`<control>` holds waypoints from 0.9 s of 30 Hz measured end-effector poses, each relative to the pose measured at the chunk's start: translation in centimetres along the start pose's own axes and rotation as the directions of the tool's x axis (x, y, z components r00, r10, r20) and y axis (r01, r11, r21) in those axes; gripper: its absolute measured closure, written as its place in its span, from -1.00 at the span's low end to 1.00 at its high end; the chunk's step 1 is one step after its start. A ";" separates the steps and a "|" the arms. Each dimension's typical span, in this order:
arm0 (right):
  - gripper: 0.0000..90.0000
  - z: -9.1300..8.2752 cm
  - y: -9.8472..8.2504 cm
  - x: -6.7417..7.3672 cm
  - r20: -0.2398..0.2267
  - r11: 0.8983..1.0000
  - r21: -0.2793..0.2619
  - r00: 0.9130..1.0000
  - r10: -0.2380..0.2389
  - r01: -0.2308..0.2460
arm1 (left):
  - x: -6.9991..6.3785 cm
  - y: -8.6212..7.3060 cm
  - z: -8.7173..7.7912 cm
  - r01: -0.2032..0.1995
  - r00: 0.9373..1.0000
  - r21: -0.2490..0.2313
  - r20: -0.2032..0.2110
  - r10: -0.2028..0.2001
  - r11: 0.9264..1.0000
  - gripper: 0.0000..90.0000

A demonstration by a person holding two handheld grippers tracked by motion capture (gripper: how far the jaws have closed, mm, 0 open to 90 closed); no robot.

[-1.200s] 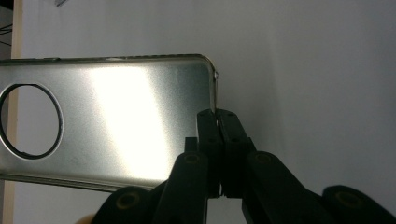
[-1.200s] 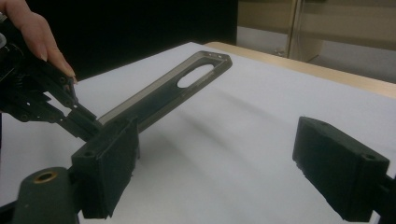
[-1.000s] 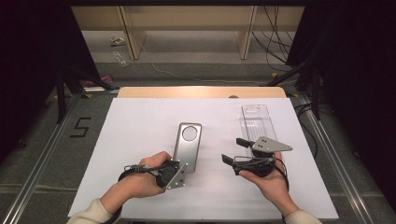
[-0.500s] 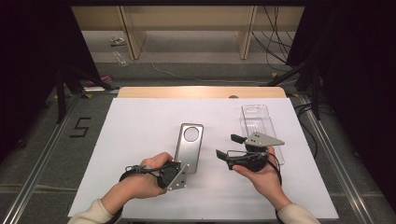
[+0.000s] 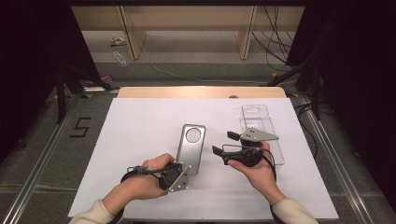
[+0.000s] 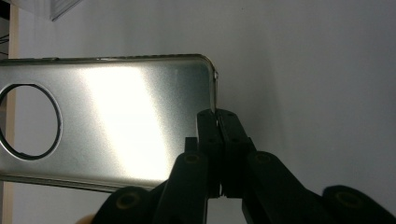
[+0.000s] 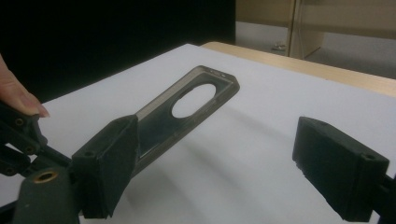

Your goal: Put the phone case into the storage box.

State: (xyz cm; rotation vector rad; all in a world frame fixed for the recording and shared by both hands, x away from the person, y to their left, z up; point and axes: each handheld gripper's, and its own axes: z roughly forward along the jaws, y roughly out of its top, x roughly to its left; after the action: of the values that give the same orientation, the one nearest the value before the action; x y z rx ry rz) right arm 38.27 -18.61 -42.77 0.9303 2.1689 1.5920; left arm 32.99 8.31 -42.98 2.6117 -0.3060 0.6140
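The left hand-held gripper (image 5: 184, 173) sits low on the white-covered bench (image 5: 140, 135), carried in the person's left hand (image 5: 140, 179). Its jaws are clenched on the near short edge of a silver metal phone case (image 5: 191, 147). In the left gripper view the two black jaws stand pressed together, pinching the thin rim of the phone case (image 6: 121, 121) at its rounded corner. From this hand-held gripper the case stretches straight ahead, away from the person, with its round camera opening at the far end. In the right gripper view the near end of the case (image 7: 187, 109) is lifted off the bench while the far end rests low, and a fingertip of the left hand (image 7: 18, 95) shows at the left edge.

Just to the right of the case, the right hand-held gripper (image 5: 224, 143) is held in the person's right hand (image 5: 254, 170), with its grey three-cornered plate on top. Its jaws point leftward at the case and stand wide apart, released, with nothing between them. In the right gripper view the two black pads of this hand-held gripper (image 7: 233, 172) frame bare white bench, and the case lies ahead of and partly behind the left pad, apart from it.

Beyond and to the right of the right hand-held gripper, a clear plastic phone case (image 5: 259, 123) lies flat on the bench, partly covered by the gripper's plate.
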 end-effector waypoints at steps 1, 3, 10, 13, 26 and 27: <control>-0.64 0.1 0.0 0.0 -0.001 1.000 0.003 1.000 0.002 -0.002 | 0.0 0.0 0.0 -0.001 1.000 0.000 0.002 0.001 1.000 0.96; -0.64 0.3 0.1 -0.1 0.001 1.000 0.002 1.000 0.003 -0.003 | -0.1 0.1 0.1 -0.001 1.000 0.000 0.006 0.001 1.000 0.96; -0.64 1.1 0.4 -0.3 0.012 1.000 0.014 1.000 0.026 -0.026 | -0.1 0.3 0.1 -0.006 1.000 -0.003 0.008 0.006 1.000 0.96; -0.64 1.4 0.5 -0.4 0.011 0.999 0.021 0.999 0.035 -0.035 | -0.2 0.3 0.2 -0.004 1.000 -0.003 0.007 0.004 1.000 0.96; -0.61 3.1 0.8 -0.4 0.017 0.997 0.057 0.998 0.058 -0.059 | -0.2 0.5 0.2 -0.008 1.000 -0.007 0.011 0.008 1.000 0.96; -0.60 3.2 0.8 -0.4 0.018 0.996 0.060 0.998 0.059 -0.060 | -0.2 0.5 0.2 -0.009 1.000 -0.007 0.011 0.009 1.000 0.96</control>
State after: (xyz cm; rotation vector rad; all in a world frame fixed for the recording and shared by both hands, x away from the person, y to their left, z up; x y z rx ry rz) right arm 40.69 -16.36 -43.16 1.0312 2.2088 1.5480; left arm 32.74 7.81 -43.08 2.6094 -0.3233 0.6013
